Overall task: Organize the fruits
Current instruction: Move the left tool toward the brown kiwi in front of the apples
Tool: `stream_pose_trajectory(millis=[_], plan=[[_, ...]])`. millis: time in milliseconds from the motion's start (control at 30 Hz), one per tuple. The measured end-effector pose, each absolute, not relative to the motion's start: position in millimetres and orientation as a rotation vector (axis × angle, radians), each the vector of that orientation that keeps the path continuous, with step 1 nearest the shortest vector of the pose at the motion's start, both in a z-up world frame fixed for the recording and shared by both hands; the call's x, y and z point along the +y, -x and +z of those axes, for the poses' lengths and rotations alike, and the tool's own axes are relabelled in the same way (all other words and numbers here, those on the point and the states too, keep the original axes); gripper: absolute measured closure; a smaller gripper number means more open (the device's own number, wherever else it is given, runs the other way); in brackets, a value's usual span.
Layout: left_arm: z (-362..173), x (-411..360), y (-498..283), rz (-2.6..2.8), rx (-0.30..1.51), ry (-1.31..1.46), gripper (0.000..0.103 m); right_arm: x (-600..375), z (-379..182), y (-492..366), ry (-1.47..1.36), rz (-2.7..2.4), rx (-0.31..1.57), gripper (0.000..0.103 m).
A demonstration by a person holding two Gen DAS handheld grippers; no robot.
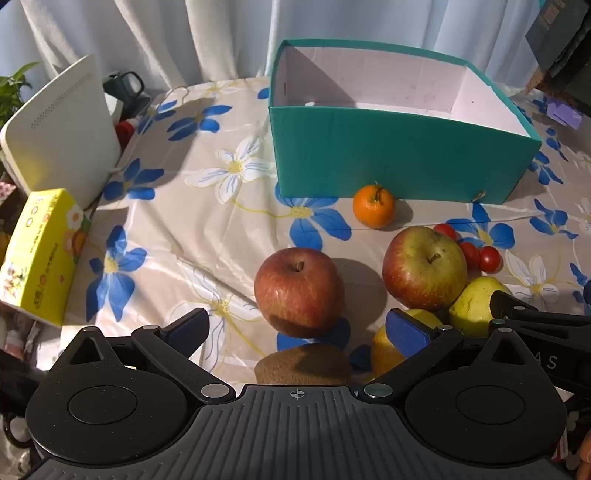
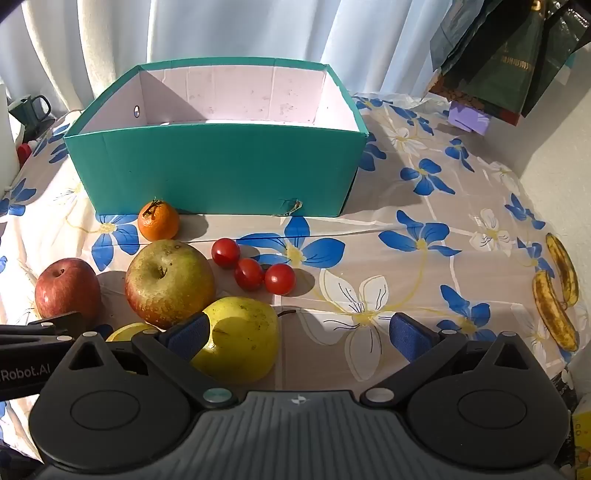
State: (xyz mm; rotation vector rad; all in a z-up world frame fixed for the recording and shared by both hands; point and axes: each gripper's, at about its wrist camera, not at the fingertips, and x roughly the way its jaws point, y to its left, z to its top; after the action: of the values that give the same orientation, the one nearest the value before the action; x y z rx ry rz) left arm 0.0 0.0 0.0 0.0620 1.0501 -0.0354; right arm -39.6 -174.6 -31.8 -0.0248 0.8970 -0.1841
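At your grippers: left gripper point(image 1: 295, 332) and right gripper point(image 2: 299, 334) both spread wide, pinching nothing.
Nearest fruit: kiwi point(image 1: 303, 363) and lemon point(image 1: 384, 350) lie just ahead of your left jaws; yellow pear point(image 2: 240, 338) sits beside your right gripper's left pad.
Mid table: red apple point(image 1: 299, 291), green-red apple point(image 2: 170, 282), three cherry tomatoes point(image 2: 253, 267), mandarin point(image 2: 159, 220) touching or nearly touching the box front.
Far right edge: two spotted bananas point(image 2: 556, 295), well apart from the rest.
Box: teal box point(image 2: 218, 166) looks empty as far as its inside shows.
Progress: you have nothing visibly stowed; every fruit remains.
Surface: floral tablecloth point(image 2: 406, 229), creased, in hard sunlight.
Room: white curtain point(image 2: 240, 29) behind; white device point(image 1: 59, 129) and yellow carton point(image 1: 40, 254) at left.
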Motion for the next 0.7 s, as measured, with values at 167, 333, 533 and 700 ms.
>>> stream_pose_trajectory(millis=[167,333,533,700], plan=[[0.0,-0.5,0.4,-0.032,1.052,-0.063,0.0,-174.6,-32.4,38.8,0.027,-0.186,0.901,0.0],[-1.8,0.6,0.6,-0.034,1.057,-0.06,0.0,-174.7,-31.9,39.7,0.029,-0.185,0.898,0.0],[-3.3,0.4,0.3,-0.036,1.06,-0.057,0.0,-174.0,-31.2,40.0,0.028,-0.183,0.9,0.0],[-3.7,0.9,0.0,-0.036,1.061,-0.056,0.0,-174.7,-34.2,39.1,0.025,-0.181,0.901,0.0]])
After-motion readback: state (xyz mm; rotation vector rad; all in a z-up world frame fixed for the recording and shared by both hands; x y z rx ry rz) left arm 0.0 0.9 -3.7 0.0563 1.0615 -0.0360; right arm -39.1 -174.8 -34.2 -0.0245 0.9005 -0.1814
